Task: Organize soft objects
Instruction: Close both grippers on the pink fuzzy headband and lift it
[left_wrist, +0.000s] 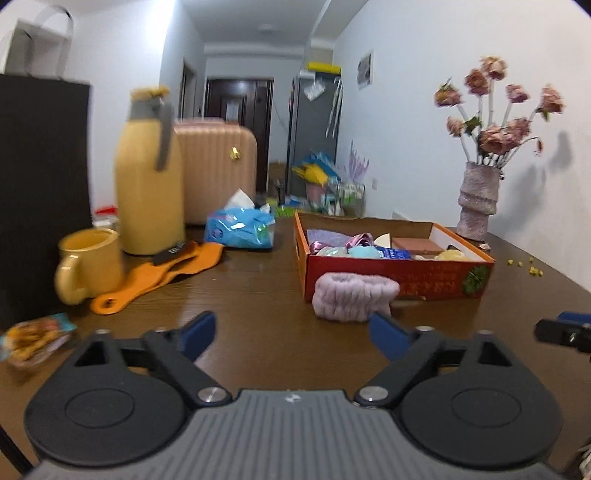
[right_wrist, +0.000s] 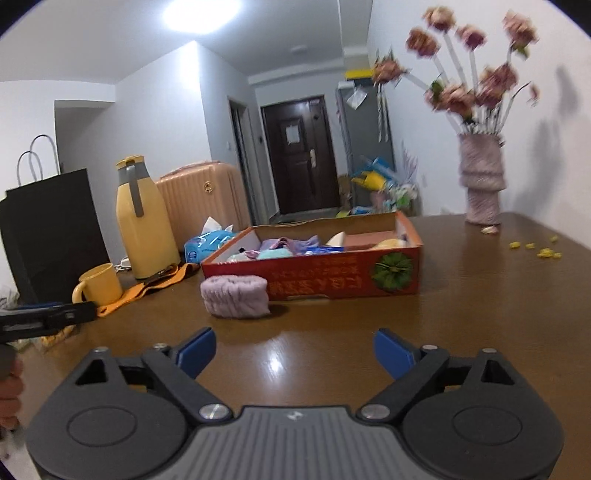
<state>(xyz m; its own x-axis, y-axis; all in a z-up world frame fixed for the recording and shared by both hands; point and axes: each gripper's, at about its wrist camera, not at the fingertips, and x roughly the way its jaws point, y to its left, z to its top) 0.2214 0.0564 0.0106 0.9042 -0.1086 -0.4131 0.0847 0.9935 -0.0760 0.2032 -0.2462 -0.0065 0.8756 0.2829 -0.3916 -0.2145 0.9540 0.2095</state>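
Note:
A fluffy pink headband (left_wrist: 354, 296) lies on the brown table (left_wrist: 258, 295) against the front wall of a red cardboard box (left_wrist: 424, 275) that holds several soft items. In the right wrist view the headband (right_wrist: 236, 295) and the box (right_wrist: 332, 280) sit ahead, left of centre. My left gripper (left_wrist: 291, 334) is open with nothing between its blue pads; the headband lies just beyond its right pad. My right gripper (right_wrist: 293, 349) is open and empty, well short of the headband. An orange cloth strap (left_wrist: 159, 275) lies at the left by the mug.
A yellow mug (left_wrist: 90, 264), a yellow thermos jug (left_wrist: 147, 177), a blue tissue pack (left_wrist: 240, 227) and a black paper bag (left_wrist: 40, 192) stand at the left. A snack packet (left_wrist: 33, 339) lies near the left edge. A vase of flowers (left_wrist: 476, 199) stands at the back right.

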